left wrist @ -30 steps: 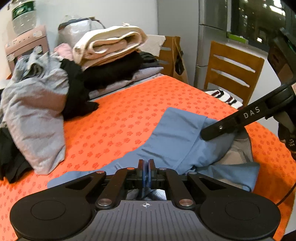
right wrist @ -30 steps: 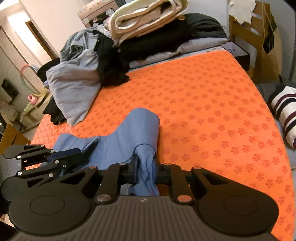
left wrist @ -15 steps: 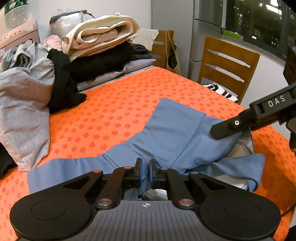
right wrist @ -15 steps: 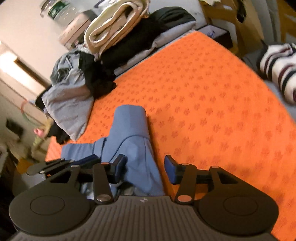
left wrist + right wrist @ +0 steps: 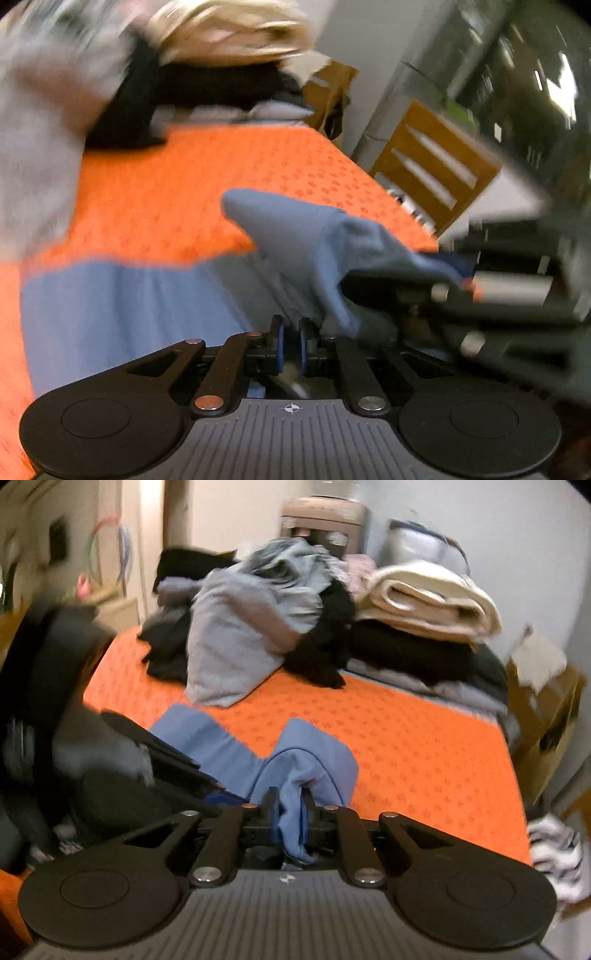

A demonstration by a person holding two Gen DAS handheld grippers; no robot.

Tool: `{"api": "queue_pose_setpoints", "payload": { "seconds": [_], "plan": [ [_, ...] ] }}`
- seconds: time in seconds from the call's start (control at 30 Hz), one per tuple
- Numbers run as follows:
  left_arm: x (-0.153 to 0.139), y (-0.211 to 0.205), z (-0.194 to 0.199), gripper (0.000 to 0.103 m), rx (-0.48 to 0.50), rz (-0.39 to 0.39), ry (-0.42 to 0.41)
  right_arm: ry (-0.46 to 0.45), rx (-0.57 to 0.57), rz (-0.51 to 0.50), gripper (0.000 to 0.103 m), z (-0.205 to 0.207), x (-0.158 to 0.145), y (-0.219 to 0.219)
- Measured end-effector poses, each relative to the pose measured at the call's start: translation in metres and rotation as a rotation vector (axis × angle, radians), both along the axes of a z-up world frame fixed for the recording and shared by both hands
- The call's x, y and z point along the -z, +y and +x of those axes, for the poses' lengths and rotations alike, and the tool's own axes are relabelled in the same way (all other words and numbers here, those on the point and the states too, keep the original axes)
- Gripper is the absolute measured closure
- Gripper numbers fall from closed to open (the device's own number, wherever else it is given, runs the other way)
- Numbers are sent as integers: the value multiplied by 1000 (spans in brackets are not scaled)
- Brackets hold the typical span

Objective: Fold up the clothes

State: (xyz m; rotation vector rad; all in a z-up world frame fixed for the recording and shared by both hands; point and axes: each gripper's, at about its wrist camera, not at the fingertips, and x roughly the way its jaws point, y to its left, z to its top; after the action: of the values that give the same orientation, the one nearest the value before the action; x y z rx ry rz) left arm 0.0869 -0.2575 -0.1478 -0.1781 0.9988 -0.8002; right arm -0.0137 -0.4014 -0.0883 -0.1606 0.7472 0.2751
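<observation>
A blue garment (image 5: 122, 306) lies on the orange patterned table cover (image 5: 177, 184). It also shows in the right wrist view (image 5: 310, 753). My right gripper (image 5: 290, 812) is shut on a bunched fold of the blue garment and lifts it off the cover. My left gripper (image 5: 291, 345) has its jaws a narrow gap apart with no cloth clearly between them. It hovers over the garment's near edge. The right gripper appears blurred at the right of the left wrist view (image 5: 480, 288), pulling blue cloth. The left view is motion-blurred.
A heap of grey and black clothes (image 5: 251, 635) and a folded cream blanket (image 5: 428, 598) on dark folded items sit at the table's far side. A wooden chair (image 5: 432, 166) stands beyond the right edge. A cardboard box (image 5: 543, 716) and a striped cloth (image 5: 557, 860) lie off the table.
My right gripper has closed on a fold of the blue garment after being open. Both grippers have swung quickly. My left gripper has stayed slightly open since half a second ago.
</observation>
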Motion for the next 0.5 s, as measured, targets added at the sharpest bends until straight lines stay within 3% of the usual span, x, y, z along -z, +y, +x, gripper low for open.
{"api": "queue_pose_setpoints", "payload": {
  "seconds": [0.03,0.13,0.3,0.5],
  "plan": [
    [3,9,4,93,-22,-38,56,4,-4,-11,89,2,1,2],
    [0,30,4,92,-56,-94,88,15,-16,-42,89,6,6,9],
    [-24,53,-8,92,-97,-132,46,42,-63,-98,87,11,17,27],
    [-45,45,-3,99,-49,-132,4,57,-158,-195,77,6,31,57]
  ]
}}
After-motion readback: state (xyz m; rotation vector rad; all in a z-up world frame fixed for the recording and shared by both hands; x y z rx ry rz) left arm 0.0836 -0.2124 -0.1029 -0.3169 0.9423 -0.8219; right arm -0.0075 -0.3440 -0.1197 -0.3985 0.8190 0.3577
